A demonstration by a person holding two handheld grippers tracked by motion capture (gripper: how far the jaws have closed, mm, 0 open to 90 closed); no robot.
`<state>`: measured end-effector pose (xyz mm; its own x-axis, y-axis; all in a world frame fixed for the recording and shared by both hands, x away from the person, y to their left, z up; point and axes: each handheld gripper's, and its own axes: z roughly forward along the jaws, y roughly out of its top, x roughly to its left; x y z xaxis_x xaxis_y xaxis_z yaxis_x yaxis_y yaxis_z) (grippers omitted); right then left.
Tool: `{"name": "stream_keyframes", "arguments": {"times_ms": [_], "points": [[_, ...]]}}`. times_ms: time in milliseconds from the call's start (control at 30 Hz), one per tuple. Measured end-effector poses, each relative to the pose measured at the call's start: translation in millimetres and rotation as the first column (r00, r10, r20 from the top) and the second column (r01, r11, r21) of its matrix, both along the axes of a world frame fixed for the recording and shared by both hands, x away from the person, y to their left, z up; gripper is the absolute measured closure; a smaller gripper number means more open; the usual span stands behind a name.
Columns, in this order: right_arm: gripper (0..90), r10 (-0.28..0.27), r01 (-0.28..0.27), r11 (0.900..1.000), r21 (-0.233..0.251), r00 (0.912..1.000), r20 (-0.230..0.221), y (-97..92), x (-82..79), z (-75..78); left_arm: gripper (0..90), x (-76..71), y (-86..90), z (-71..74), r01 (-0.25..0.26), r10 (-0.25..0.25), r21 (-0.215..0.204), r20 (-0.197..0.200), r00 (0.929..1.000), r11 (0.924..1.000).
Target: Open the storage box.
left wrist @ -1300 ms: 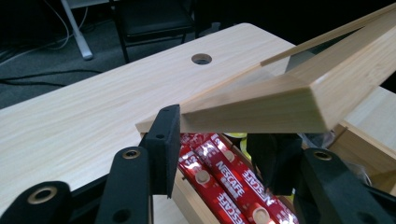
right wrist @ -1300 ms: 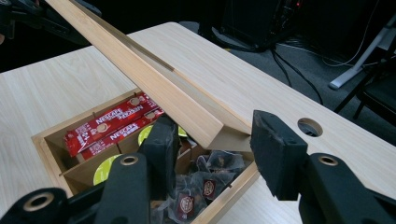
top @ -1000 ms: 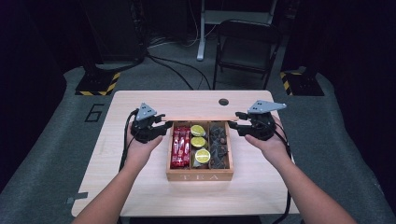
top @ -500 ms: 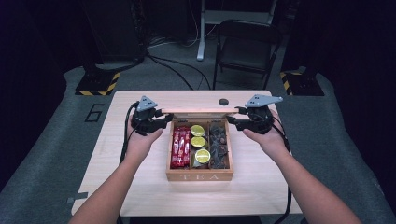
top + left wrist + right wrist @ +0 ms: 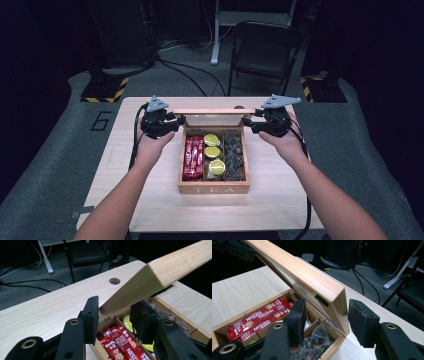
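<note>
Lid (image 5: 207, 111) of wooden tea box (image 5: 214, 189), raised steeply at mid-table. Left gripper (image 5: 116, 302) clamped on one end of the lid. Right gripper (image 5: 327, 302) straddles the other end, jaws just closing, inner pad not yet touching. Risk: a one-sided hold lets the lid twist or drop onto the Nescafé sticks (image 5: 259, 317). Right gripper view gives the hinge (image 5: 330, 325); high view gives all three compartments.

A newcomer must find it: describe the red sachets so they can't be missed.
On the light wooden table sits an open box marked TEA. The red sachets fill its leftmost compartment, beside yellow-green round capsules: long, flat, the only red things.
</note>
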<state>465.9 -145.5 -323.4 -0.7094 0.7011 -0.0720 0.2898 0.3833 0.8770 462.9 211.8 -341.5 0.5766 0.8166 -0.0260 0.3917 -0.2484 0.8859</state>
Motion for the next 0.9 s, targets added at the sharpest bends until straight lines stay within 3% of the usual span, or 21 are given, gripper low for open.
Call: {"name": "stream_keyframes", "arguments": {"times_ms": [233, 900], "points": [[49.8, -0.005, 0.005, 1.0, -0.002, 1.0, 0.001, -0.4, 9.0, -2.7, 59.4, 6.8, 0.1, 2.4, -0.01, 0.01, -0.015, 0.0, 1.0, 0.9998], [50.6, -0.036, 0.035, 0.9992, -0.02, 0.9993, -0.012, 6.4, 45.3, -31.3, 61.0, 22.8, -1.3, 5.4, -0.046, 0.046, -0.045, 0.008, 0.9989, 0.9979]]}}
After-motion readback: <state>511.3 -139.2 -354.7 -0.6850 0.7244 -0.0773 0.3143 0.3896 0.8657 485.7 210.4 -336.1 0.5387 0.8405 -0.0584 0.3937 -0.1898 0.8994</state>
